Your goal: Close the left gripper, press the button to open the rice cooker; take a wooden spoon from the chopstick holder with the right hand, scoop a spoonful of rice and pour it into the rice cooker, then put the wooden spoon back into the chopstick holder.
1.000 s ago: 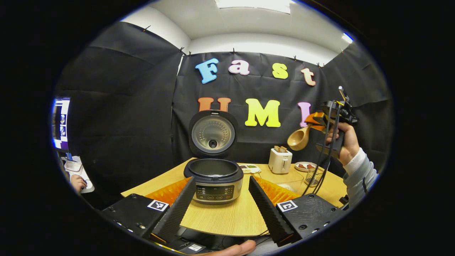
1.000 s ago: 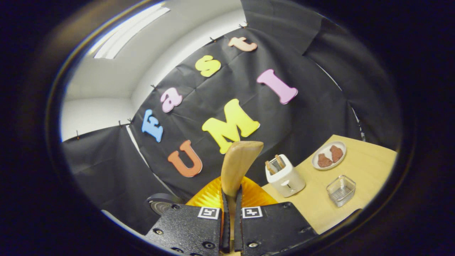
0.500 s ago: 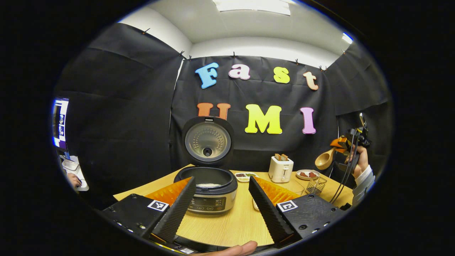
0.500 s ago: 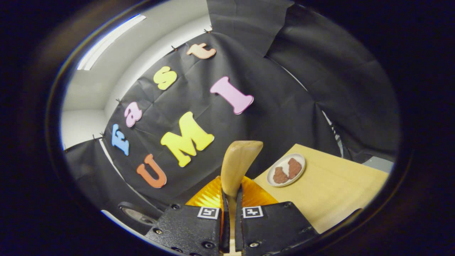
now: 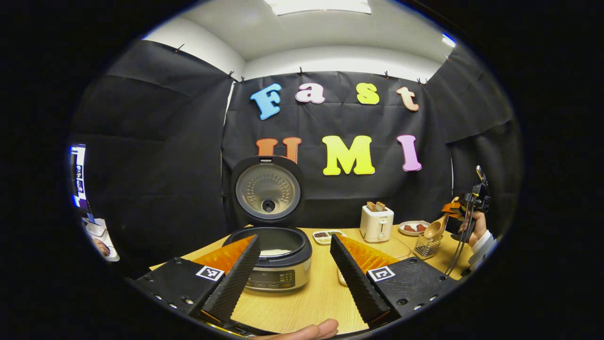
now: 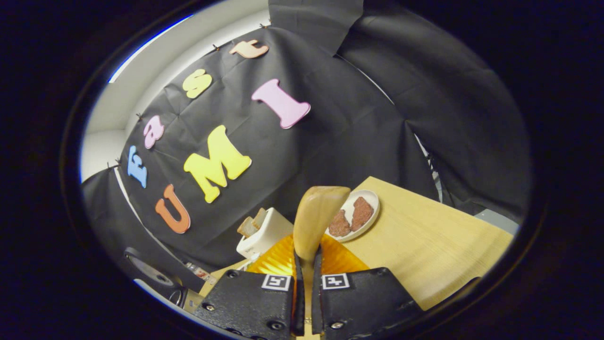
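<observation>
your left gripper stands wide open and holds nothing; between its two fingers you look across the wooden table at the rice cooker. the cooker sits left of centre with its lid swung up and back against the booth wall, and white rice lies in the pot. bare tabletop runs from the cooker's front to the near edge, and more to its right. a fingertip pokes in at the bottom edge of the left gripper view.

your right gripper is clamped on the handle of the wooden spoon, both fingers pressed to it, bowl end out ahead. in the left gripper view that gripper is far off at the right edge, a hand and pale sleeve behind it, with the spoon hanging just above the wire chopstick holder; whether spoon and holder touch i cannot tell.

far across the table, from left to right: a small divided dish, a white toaster with bread slices, and a plate of brown pieces. in the right gripper view the toaster sits left of the spoon and the plate just right of it, with open tabletop beyond the plate out to the table's right edge.
</observation>
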Demonstrator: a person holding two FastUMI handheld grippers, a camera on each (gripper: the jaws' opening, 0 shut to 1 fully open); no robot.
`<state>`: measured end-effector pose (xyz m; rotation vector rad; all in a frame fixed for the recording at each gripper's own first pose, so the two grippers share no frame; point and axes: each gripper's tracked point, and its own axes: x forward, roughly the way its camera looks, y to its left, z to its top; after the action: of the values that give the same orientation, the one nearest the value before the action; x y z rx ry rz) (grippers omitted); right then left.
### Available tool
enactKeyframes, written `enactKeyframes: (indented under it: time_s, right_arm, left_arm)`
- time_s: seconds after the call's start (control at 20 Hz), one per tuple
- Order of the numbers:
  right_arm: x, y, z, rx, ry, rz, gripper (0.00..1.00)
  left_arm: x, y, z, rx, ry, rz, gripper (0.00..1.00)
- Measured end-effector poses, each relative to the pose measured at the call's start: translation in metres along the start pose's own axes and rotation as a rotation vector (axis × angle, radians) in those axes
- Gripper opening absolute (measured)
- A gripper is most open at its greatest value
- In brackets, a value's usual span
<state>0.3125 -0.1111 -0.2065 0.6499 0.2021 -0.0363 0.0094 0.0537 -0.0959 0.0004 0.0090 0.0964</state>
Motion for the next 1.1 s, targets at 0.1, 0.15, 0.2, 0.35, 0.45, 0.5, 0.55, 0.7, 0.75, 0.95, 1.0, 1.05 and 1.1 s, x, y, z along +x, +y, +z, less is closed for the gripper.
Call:
enactKeyframes:
  time_s: [0.1,0.15,0.2,0.35,0.45,0.5,0.55,0.7,0.75,0.95,1.0,1.05,1.1]
  right_arm:
    - [0.004,-0.002,-0.009,-0.01,0.02,-0.004,0.11]
    - [0.004,-0.001,-0.014,-0.025,0.032,-0.004,0.11]
    - [0.003,0.0,-0.011,-0.042,0.014,0.0,0.12]
    - [0.004,0.0,-0.014,-0.066,0.016,-0.006,0.14]
    - [0.008,-0.001,-0.022,-0.091,0.035,-0.022,0.16]
    - [0.01,-0.001,-0.023,-0.102,0.04,-0.028,0.16]
    - [0.01,-0.001,-0.024,-0.116,0.045,-0.031,0.16]
    - [0.006,0.006,-0.018,-0.13,0.026,-0.017,0.24]
    - [0.001,0.011,-0.01,-0.131,0.0,-0.007,0.29]
    - [-0.028,0.016,0.014,-0.174,-0.067,-0.041,0.74]
    - [-0.04,0.015,0.022,-0.196,-0.087,-0.061,0.87]
    - [-0.051,0.015,0.029,-0.224,-0.116,-0.08,1.0]
    - [-0.064,0.021,0.038,-0.256,-0.148,-0.081,1.0]
  left_arm:
    - [0.003,0.002,-0.003,-0.008,0.008,0.002,0.95]
    - [0.004,0.002,-0.003,-0.015,0.009,0.0,0.95]
    - [0.004,0.003,-0.004,-0.024,0.008,-0.004,0.95]
    - [0.006,0.001,-0.006,-0.051,0.019,-0.017,0.95]
    - [0.005,0.002,-0.005,-0.058,0.027,-0.026,0.95]
    - [0.004,0.003,-0.004,-0.061,0.028,-0.029,0.95]
    - [0.004,0.004,-0.003,-0.063,0.028,-0.032,0.95]
    - [0.002,0.005,0.0,-0.063,0.026,-0.034,0.95]
    - [0.001,0.006,0.0,-0.066,0.028,-0.034,0.95]
    - [0.0,0.01,0.005,-0.056,0.031,-0.031,0.95]
    - [-0.001,0.011,0.007,-0.054,0.028,-0.03,0.95]
    - [-0.001,0.013,0.01,-0.054,0.026,-0.029,0.95]
    - [0.002,0.013,0.012,-0.055,0.029,-0.031,0.95]
